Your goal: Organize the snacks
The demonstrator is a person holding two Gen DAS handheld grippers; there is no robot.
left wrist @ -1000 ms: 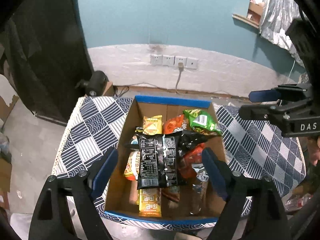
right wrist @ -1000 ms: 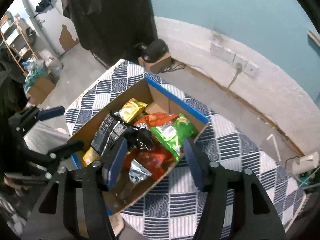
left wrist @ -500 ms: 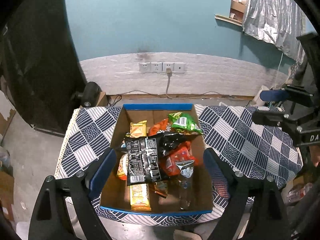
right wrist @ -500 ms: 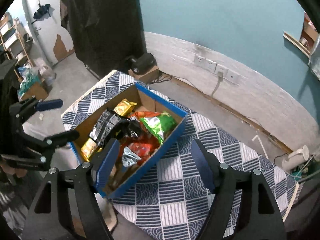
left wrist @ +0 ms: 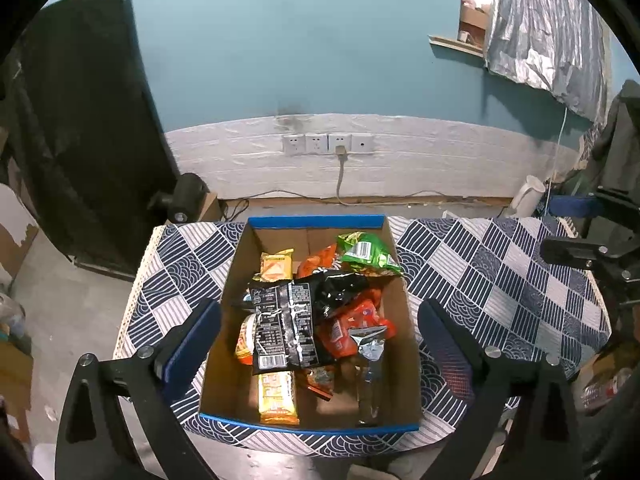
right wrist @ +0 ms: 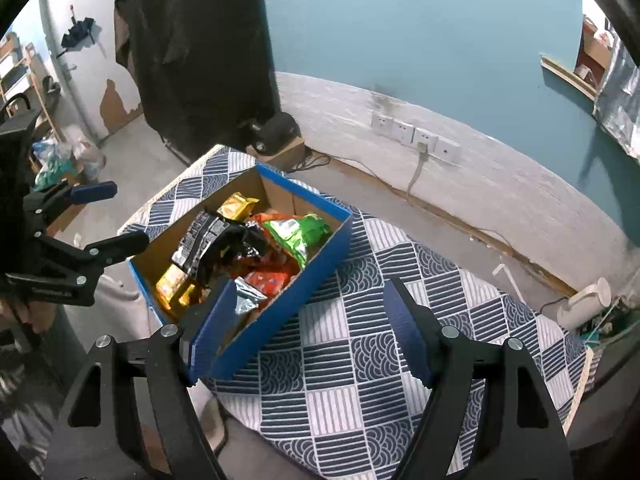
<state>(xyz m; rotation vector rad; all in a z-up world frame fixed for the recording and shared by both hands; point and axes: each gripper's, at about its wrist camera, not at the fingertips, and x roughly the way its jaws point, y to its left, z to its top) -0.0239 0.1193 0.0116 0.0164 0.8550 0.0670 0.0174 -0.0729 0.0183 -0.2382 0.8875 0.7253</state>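
A blue-edged cardboard box (left wrist: 316, 222) stands on the left part of a table with a navy-and-white patterned cloth (left wrist: 488, 280). It holds several snack packets: a black bag (left wrist: 286, 326), a green bag (left wrist: 366, 254), orange-red bags (left wrist: 352, 324) and yellow packets (left wrist: 277, 396). My left gripper (left wrist: 318, 340) is open and empty, well above the box's near end. My right gripper (right wrist: 314, 322) is open and empty, above the cloth just right of the box (right wrist: 280, 296). The left gripper also shows in the right wrist view (right wrist: 110, 216), and the right gripper at the right edge of the left wrist view (left wrist: 568, 226).
A teal wall with white sockets (left wrist: 328, 143) and a plugged cable runs behind the table. A black device on a small carton (left wrist: 186, 200) stands at the table's back left. A white kettle (right wrist: 586, 304) stands on the floor at right. Black fabric (left wrist: 80, 120) hangs at left.
Both grippers have drawn back and up from the box, so the box looks smaller. The right gripper has shifted right, off the box and over the cloth. Both stay open.
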